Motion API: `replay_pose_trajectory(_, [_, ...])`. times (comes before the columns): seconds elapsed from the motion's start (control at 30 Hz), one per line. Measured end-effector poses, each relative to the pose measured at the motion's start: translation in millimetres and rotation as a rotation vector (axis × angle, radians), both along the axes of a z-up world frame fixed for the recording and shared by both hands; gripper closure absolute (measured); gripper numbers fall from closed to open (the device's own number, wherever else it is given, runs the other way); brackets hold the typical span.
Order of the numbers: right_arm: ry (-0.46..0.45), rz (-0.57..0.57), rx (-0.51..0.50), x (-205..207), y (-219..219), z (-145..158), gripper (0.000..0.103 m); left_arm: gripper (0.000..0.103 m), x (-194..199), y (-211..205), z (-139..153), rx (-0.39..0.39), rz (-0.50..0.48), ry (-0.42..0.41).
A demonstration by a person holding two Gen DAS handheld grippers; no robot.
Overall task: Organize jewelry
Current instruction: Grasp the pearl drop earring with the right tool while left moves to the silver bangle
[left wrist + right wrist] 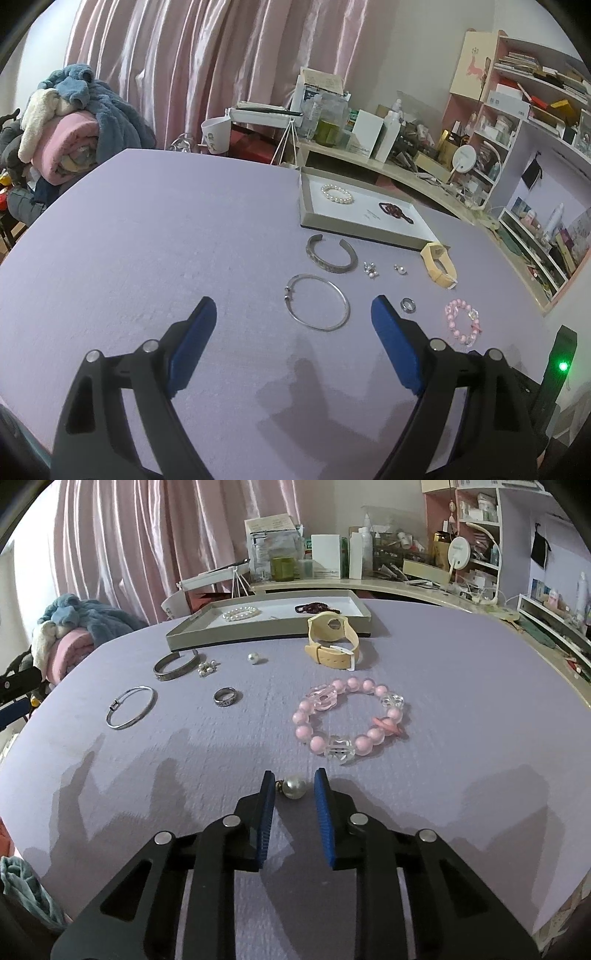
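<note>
Jewelry lies on a lilac table. My right gripper (294,781) is part open, its blue pads either side of a pearl earring (293,787) with a gap on each side. Beyond it lies a pink bead bracelet (349,720). My left gripper (293,310) is wide open and empty above the table, a thin silver bangle (317,307) just ahead of it. A wide silver cuff (331,254), a ring (407,305), a small pearl cluster (370,270) and a beige watch (439,264) lie before a grey tray (306,206) holding a pearl bracelet (337,194) and a dark bead string (394,212).
A second loose pearl (253,658) lies near the tray. A cluttered desk (369,583) and shelves (524,122) stand behind and to the right. Folded blankets (70,122) are piled at the left beyond the table edge, before pink curtains (207,55).
</note>
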State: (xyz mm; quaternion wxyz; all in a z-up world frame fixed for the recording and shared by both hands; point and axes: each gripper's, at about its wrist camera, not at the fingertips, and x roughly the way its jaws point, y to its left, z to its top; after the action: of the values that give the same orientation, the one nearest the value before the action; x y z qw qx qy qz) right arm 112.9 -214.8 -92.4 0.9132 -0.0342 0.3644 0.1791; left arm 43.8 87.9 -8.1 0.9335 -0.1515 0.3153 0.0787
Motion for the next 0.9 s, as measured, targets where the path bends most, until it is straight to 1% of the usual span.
replay_pose_trajectory(0.07, [-0.002, 0.006, -0.009, 1, 1, 0, 0.080, 0.017, 2, 0, -1, 0.001, -0.002, 0.004])
replay_pose_trajectory(0.1, [-0.005, 0.008, -0.018, 0, 1, 0, 0.082, 0.017, 3, 0, -2, 0.000, -0.003, 0.008])
replay_pose_trajectory(0.13, [-0.008, 0.009, -0.030, 0, 2, 0, 0.087, 0.017, 4, -1, -3, -0.001, -0.003, 0.011])
replay_pose_trajectory(0.27, [0.004, 0.017, -0.027, 2, 1, 2, 0.087, 0.013, 11, 0, -7, -0.014, -0.004, 0.034])
replay_pose_trajectory(0.4, [0.013, 0.026, -0.001, 3, -3, 6, 0.087, 0.011, 22, -3, -14, -0.026, -0.020, 0.064])
replay_pose_trajectory(0.6, [-0.006, 0.023, 0.032, 7, -10, 25, 0.087, 0.009, 59, -16, -37, 0.009, -0.054, 0.138])
replay_pose_trajectory(0.77, [-0.008, 0.019, 0.068, 16, -18, 43, 0.087, 0.009, 89, -24, -64, -0.024, -0.056, 0.221])
replay_pose_trajectory(0.8, [-0.008, 0.021, 0.075, 19, -19, 45, 0.087, 0.007, 92, -26, -65, -0.012, -0.052, 0.225])
replay_pose_trajectory(0.83, [-0.006, 0.024, 0.081, 22, -20, 48, 0.087, 0.007, 96, -29, -66, 0.022, -0.049, 0.224])
replay_pose_trajectory(0.9, [-0.005, 0.037, 0.097, 29, -20, 54, 0.087, 0.005, 104, -33, -68, 0.043, -0.045, 0.241])
